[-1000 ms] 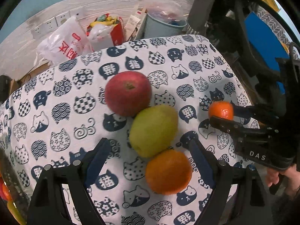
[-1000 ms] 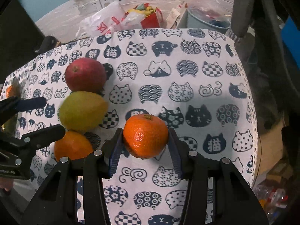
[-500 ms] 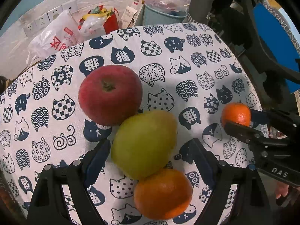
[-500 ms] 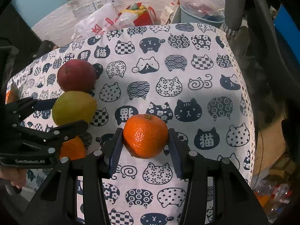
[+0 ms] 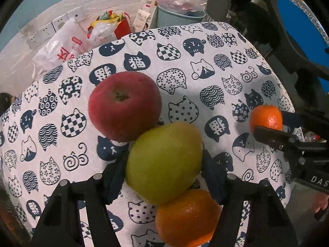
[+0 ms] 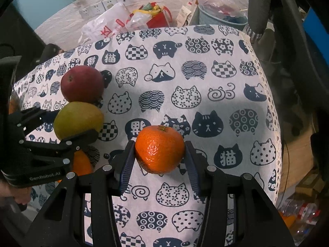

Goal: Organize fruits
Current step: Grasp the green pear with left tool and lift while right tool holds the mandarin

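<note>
On the cat-print cloth (image 5: pixel 185 78) a red apple (image 5: pixel 124 106), a green pear (image 5: pixel 163 161) and an orange (image 5: pixel 187 217) lie touching in a row. My left gripper (image 5: pixel 164 165) has its fingers on both sides of the pear, at or very near its skin. My right gripper (image 6: pixel 160 154) is shut on a mandarin (image 6: pixel 160 149) and holds it at the cloth, apart from the row to the right. The mandarin also shows in the left wrist view (image 5: pixel 266 117). The apple (image 6: pixel 82 84) and pear (image 6: pixel 78 121) show in the right wrist view.
Behind the table's far edge are a white plastic bag (image 5: pixel 59 51), a red bag (image 5: pixel 115 26) and a blue bin (image 5: pixel 181 14). A dark chair frame (image 5: pixel 287 41) stands at the right. The cloth's right edge (image 6: pixel 271 113) drops off.
My left gripper has moved forward over the orange and closed in around the pear. My right gripper has kept its hold on the mandarin, almost still.
</note>
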Demonstrator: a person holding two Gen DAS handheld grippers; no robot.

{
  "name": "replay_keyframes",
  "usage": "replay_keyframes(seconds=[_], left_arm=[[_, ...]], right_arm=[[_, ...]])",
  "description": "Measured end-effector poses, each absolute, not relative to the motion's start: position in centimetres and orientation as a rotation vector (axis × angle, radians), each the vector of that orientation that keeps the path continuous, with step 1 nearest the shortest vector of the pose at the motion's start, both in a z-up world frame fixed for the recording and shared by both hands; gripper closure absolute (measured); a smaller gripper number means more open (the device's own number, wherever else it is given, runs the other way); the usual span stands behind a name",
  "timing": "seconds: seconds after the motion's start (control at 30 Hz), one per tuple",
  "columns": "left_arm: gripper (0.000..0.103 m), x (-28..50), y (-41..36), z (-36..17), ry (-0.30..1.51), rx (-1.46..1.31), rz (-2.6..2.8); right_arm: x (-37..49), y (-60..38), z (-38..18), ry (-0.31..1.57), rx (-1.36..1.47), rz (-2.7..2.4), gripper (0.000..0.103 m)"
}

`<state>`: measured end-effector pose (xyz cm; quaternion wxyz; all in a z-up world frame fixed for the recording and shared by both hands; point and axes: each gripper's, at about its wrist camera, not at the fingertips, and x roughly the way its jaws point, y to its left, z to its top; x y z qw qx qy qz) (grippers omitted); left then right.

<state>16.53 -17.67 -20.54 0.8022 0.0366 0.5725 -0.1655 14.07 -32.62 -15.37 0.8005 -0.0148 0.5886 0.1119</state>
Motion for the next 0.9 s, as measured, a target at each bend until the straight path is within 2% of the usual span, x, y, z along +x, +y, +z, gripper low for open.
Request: replay_keyframes(seconds=[0.9], left_arm=[[0.033, 12.5, -13.2, -12.9, 1.079, 0.059, -0.309]], right_arm=[[12.4, -28.3, -9.7, 1.113, -0.077, 0.338, 0.057]])
